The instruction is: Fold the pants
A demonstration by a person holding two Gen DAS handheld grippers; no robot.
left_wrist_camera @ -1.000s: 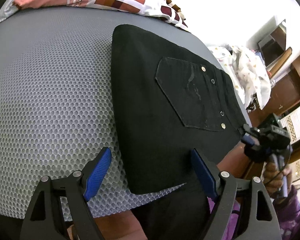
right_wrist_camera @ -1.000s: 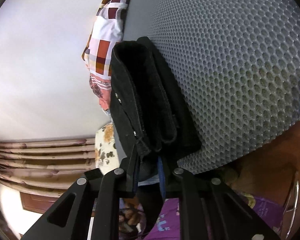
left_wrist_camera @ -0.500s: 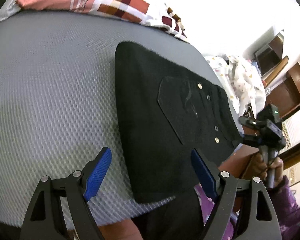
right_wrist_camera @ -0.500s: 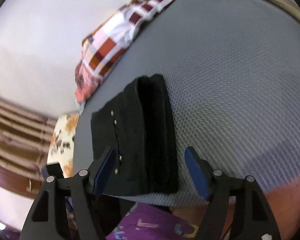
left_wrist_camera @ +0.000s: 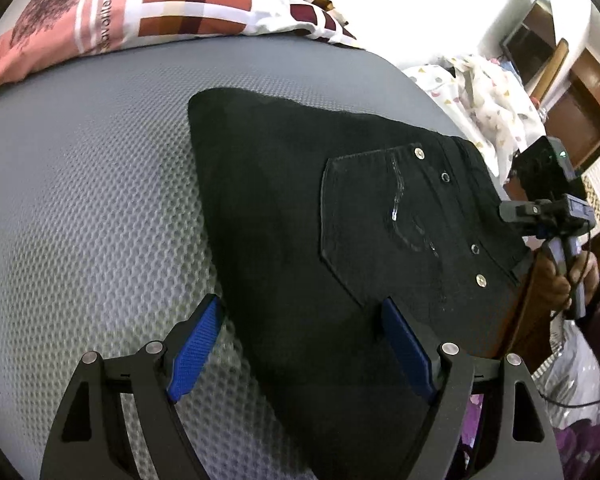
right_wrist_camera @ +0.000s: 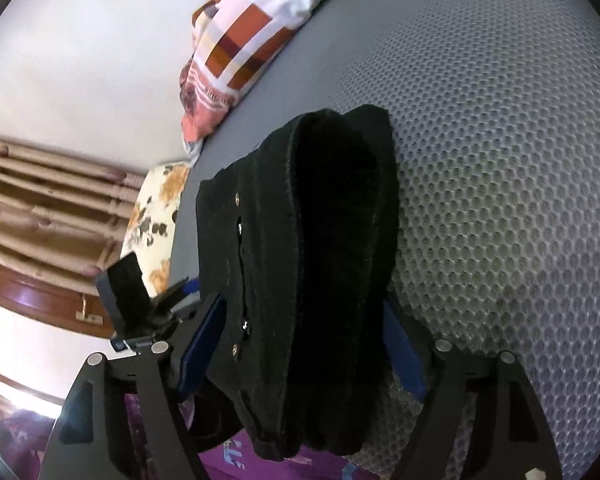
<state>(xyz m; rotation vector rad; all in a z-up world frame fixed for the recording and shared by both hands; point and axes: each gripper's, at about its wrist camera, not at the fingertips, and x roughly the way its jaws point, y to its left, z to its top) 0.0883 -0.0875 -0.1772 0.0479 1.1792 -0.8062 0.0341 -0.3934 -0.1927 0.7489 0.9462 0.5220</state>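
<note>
Right hand-held gripper (right_wrist_camera: 300, 354) released, jaws opening, folded black pants (left_wrist_camera: 340, 240) on grey mat (left_wrist_camera: 80, 200)

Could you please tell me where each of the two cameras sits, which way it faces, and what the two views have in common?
Left wrist: sits on the left gripper, looking down across the folded black pants on the grey mesh mattress; the right gripper and the hand holding it show.
Right wrist: sits on the right gripper, its jaws opening, looking along the pants' stacked edge, which lies between them; the left gripper shows.
Shared: pants, mattress, patterned pillow.
</note>
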